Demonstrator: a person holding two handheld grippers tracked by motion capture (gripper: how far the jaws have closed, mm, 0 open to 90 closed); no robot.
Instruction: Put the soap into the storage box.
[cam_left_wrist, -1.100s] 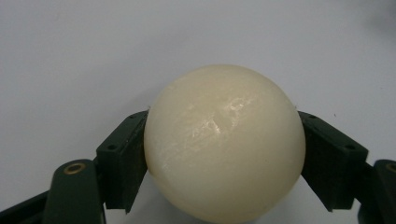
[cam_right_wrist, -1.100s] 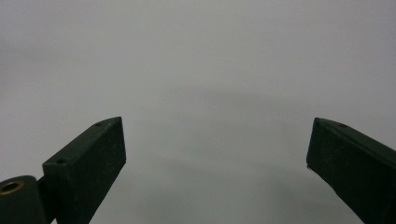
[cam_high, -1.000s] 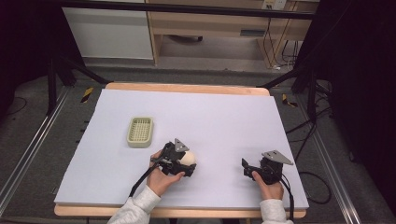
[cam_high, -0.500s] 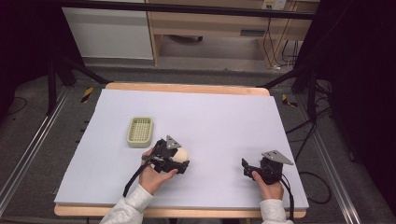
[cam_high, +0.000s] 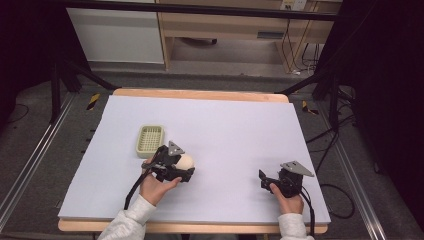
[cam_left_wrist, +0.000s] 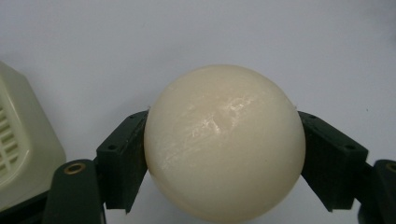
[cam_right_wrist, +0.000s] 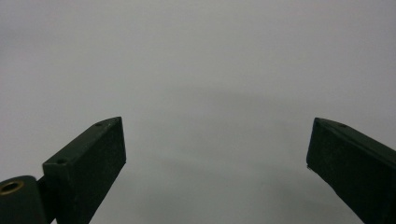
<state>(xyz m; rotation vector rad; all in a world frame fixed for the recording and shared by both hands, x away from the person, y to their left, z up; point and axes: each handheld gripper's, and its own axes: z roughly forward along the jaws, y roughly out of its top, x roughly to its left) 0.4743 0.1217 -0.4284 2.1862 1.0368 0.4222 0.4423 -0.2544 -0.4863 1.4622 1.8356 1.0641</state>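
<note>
Clamping a smooth cream ball (cam_left_wrist: 224, 144), the left gripper (cam_high: 172, 165) has moved toward ten o'clock, nearer the ribbed green basket (cam_high: 150, 140); the right gripper (cam_high: 272, 182) rests jaws apart.

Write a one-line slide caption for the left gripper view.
Left gripper shut on a cream ball above the white table, green basket beside it.

High view: even overhead light on the white table sheet (cam_high: 240, 130), surroundings dark, sides nearly black; soft, low-res, no strong shadows. Left gripper view: sharp, bright, small glare patch on top of the cream ball (cam_left_wrist: 224, 144), faint shadow below. Right gripper view: dimmer, grey surface, soft broad shadows, slightly blurred jaw edges.
</note>
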